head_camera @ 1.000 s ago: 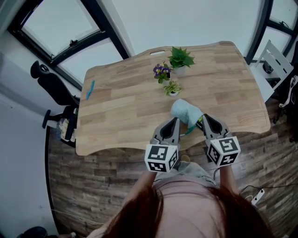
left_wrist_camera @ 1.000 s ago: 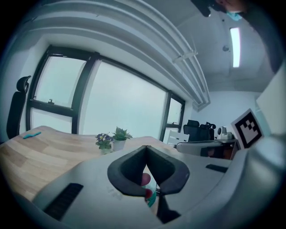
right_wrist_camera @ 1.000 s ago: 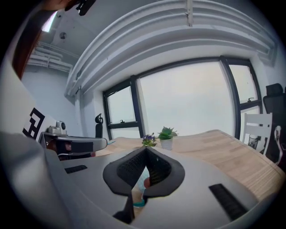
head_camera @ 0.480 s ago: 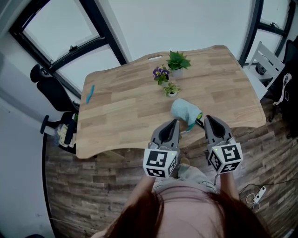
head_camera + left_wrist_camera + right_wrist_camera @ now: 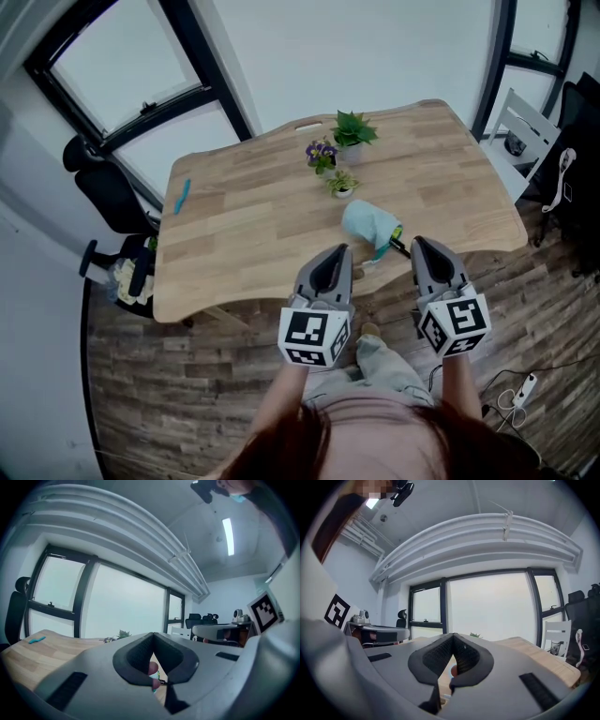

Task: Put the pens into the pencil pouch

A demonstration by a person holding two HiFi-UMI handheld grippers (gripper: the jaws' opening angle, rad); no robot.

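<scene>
A pale blue pencil pouch [image 5: 367, 221] lies on the wooden table [image 5: 253, 234] near its front edge. Pen ends [image 5: 396, 244] show at the pouch's near end. A single blue pen [image 5: 183, 195] lies far off at the table's left edge, also seen in the left gripper view as the blue pen [image 5: 35, 640]. My left gripper [image 5: 335, 253] and right gripper [image 5: 425, 247] hang side by side off the table's front edge, just short of the pouch, both shut and empty. Each gripper view looks level along closed jaws: left gripper [image 5: 153, 637], right gripper [image 5: 453, 637].
Three small potted plants [image 5: 339, 150] stand behind the pouch. A black office chair [image 5: 108, 192] is at the table's left, a white chair [image 5: 525, 122] at its right. A power strip and cable [image 5: 517, 386] lie on the wood floor.
Both grippers have risen and drawn back from the table edge toward the person, staying shut. The pouch and pens have not moved.
</scene>
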